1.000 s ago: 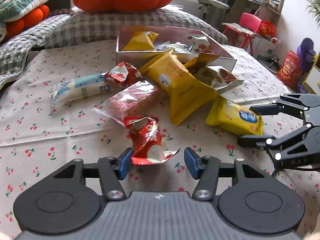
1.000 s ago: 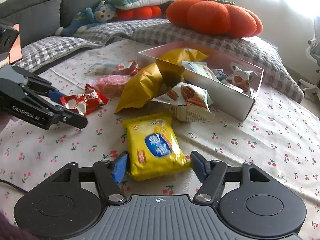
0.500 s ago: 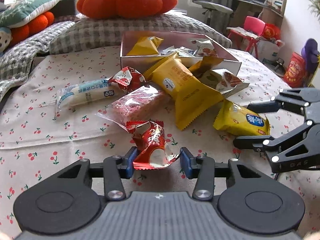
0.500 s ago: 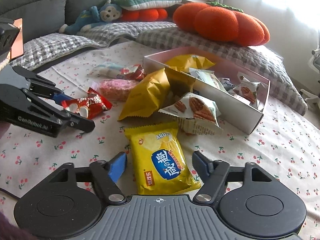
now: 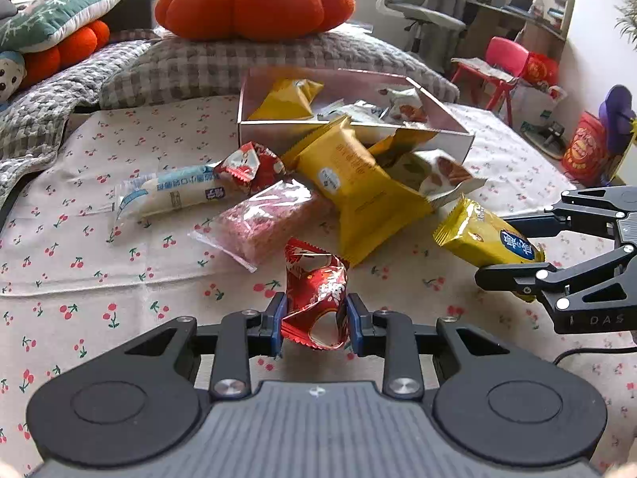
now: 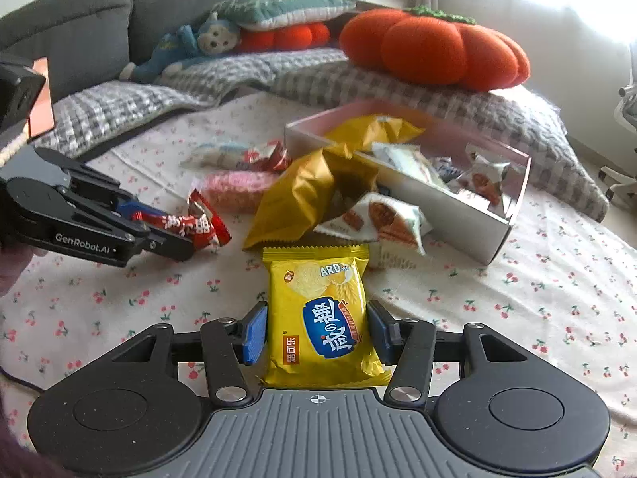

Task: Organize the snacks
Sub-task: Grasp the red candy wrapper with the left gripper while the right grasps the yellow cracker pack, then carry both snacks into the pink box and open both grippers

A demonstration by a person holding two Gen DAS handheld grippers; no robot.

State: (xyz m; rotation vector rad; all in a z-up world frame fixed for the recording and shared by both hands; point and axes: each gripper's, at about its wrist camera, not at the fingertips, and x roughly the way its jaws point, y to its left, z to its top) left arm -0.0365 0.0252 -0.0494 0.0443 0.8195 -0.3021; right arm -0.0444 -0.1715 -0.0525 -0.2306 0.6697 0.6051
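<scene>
A cherry-print cloth (image 5: 99,263) covers the surface, backed by checked grey cushions (image 5: 207,67) and an orange pumpkin pillow (image 5: 254,0). An office chair (image 5: 418,8) and a pink chair (image 5: 505,55) stand beyond. An open white box (image 5: 278,129) holds several snacks; more packets lie scattered just in front of it.

The left tool (image 5: 314,320) is closing, its blue pads pressing the crumpled red wrapper (image 5: 316,294). The right tool (image 6: 316,332) is closing around the yellow biscuit packet (image 6: 318,310), pads at its sides.

A second ago both tools stood wider, with each packet lying flat on the cloth between the fingers; now the red wrapper is squeezed upright and the yellow packet's far end is tilted up.
</scene>
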